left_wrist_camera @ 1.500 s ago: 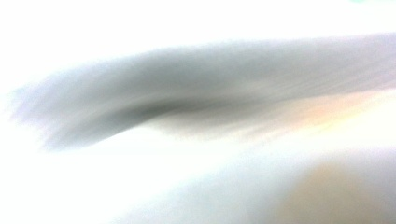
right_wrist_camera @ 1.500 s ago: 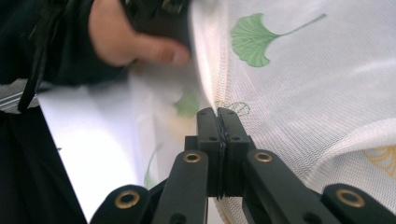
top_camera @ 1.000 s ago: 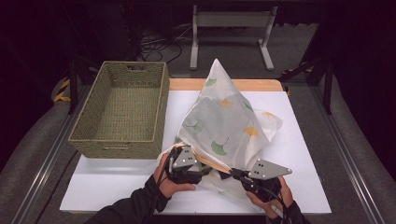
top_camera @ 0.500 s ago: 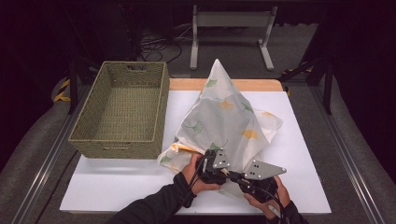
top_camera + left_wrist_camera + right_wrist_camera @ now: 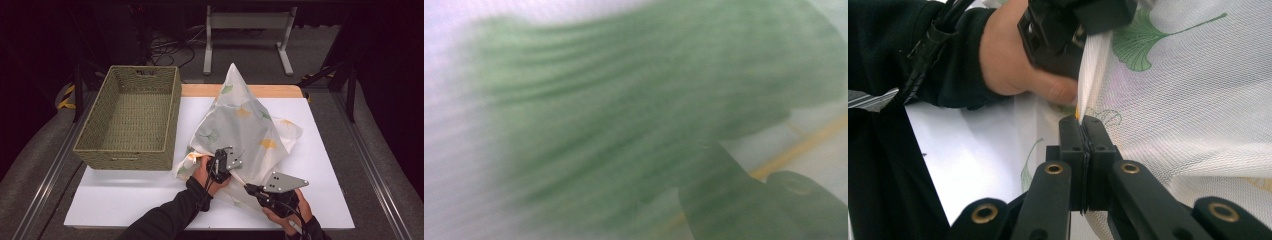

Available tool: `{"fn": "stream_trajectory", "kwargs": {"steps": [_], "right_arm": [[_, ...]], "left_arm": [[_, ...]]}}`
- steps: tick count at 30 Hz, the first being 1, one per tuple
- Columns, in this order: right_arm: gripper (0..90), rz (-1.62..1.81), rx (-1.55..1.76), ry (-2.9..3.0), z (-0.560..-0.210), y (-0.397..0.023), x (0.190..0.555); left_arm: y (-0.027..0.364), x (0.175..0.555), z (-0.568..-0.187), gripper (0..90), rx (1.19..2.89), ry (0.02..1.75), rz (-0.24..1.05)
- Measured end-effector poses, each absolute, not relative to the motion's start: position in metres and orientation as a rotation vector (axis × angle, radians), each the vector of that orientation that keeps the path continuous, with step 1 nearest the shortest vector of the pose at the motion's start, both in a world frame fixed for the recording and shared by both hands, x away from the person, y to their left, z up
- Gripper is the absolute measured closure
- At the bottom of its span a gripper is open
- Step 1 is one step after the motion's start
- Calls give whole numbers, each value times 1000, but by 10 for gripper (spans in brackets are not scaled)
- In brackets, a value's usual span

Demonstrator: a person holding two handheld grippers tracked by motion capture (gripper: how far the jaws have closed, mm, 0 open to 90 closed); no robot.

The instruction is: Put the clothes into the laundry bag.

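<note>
- Near the front edge of the white worktop [image 5: 125, 200], the cloth [image 5: 245, 125] sits bunched into a peak just right of the basket [image 5: 130, 120], with its near hem at the 2 claws.
- Right claw [image 5: 1081, 121] is clenched on the hem; in the right gripper view you can see a fold of fabric pinched flat between its jaws, so that corner is locked in.
- Left claw [image 5: 227, 169] has just been closing, and in the right gripper view it's clamped onto the same edge a bit further along. Its own camera is buried in blurry green leaf print, so no help there.
- My guess is this is a grab-2-points-and-spread step, maybe folding.
- To do it well: keep both grips tight, pull the hands apart along the hem till the edge goes taut, then lift so the peak drops out.
- Watch for the thin mesh slipping or the far side dragging into the basket.
</note>
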State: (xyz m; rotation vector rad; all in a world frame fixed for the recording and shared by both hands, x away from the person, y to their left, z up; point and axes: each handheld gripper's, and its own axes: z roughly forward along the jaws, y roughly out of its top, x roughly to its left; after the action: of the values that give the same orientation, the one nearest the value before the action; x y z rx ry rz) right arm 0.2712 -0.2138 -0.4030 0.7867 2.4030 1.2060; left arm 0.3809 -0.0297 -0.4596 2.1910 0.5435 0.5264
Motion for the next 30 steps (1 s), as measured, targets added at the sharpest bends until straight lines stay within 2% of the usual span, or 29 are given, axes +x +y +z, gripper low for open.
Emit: {"fn": "stream_trajectory", "kwargs": {"steps": [4, 5, 7, 10, 14, 18, 20, 22, 27, 30], "right_arm": [[894, 1177, 783, 2422, -406, -211, 272], [893, 1155, 776, 2423, -407, -211, 272], [893, 1136, 783, 2428, -410, -211, 273], [893, 1133, 790, 2426, -411, -213, 274], [892, 1141, 803, 2413, -411, -214, 275], [893, 1152, 796, 2400, -408, -214, 274], [892, 1158, 804, 2397, -408, -215, 275], [892, 1166, 806, 2397, -408, -215, 275], [893, 1193, 764, 2398, -405, -212, 272], [893, 1214, 751, 2396, -403, -212, 270]], "left_arm": [[-25, 382, -460, 862, 2174, 555, 470], [-23, 380, -459, 840, 2174, 546, 436], [-17, 375, -457, 733, 2194, 517, 411], [-7, 368, -452, 668, 2196, 485, 388], [14, 358, -442, 624, 2186, 474, 352], [40, 345, -435, 671, 2201, 425, 344], [48, 339, -436, 757, 2217, 380, 335], [50, 338, -438, 772, 2233, 381, 363], [47, 354, -448, 777, 2244, 524, 448], [40, 371, -454, 783, 2213, 598, 426]]}}
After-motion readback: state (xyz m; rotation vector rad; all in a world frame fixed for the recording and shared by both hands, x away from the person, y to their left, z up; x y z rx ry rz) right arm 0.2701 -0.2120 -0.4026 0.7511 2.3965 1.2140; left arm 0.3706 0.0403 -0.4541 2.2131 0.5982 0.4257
